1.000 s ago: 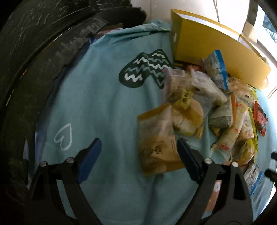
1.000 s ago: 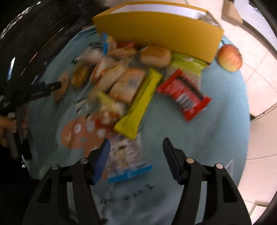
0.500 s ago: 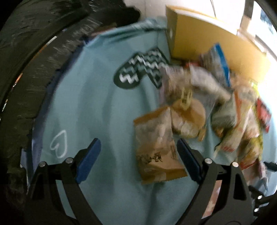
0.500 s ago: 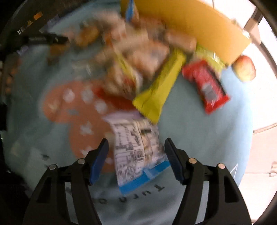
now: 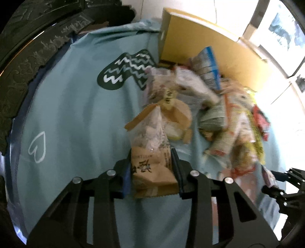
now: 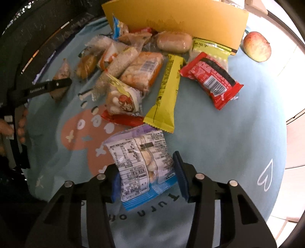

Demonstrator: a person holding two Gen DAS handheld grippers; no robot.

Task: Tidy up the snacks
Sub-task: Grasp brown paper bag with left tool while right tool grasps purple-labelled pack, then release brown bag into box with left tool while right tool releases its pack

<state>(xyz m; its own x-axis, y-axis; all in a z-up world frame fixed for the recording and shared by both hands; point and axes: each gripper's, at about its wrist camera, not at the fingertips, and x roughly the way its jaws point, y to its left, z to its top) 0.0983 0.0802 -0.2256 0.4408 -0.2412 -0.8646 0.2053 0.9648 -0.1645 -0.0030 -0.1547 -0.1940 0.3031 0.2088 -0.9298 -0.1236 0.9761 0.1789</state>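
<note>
**Two packets now pinched, one per gripper**

Both grippers stood wide apart a second ago with the packets lying loose between the fingers; now both have closed. The left gripper (image 5: 152, 169) clamps the near end of a brown-paper-and-clear snack bag (image 5: 152, 152), which tilts up ahead of the fingers. The right gripper (image 6: 145, 181) squeezes a blue-edged clear packet with a white label (image 6: 142, 164) across its near half; the far half sticks out ahead. My read: grasp done on both sides, lift and carry next, probably to the yellow box (image 6: 175, 17) at the far end beyond the pile.

Counts, right wrist view:
- 1 yellow box
- 1 apple (image 6: 257, 46), far right, beside the box corner
- 1 long yellow bar (image 6: 167, 93), just ahead of the held packet
- 1 red wrapper with barcode (image 6: 211, 80), ahead and right
- 1 wrapped bun (image 6: 174, 42) against the box
- roughly ten more overlapping packets ahead and left; exact number cannot be told

All lies on a light-blue printed cloth (image 6: 228, 133).
</note>
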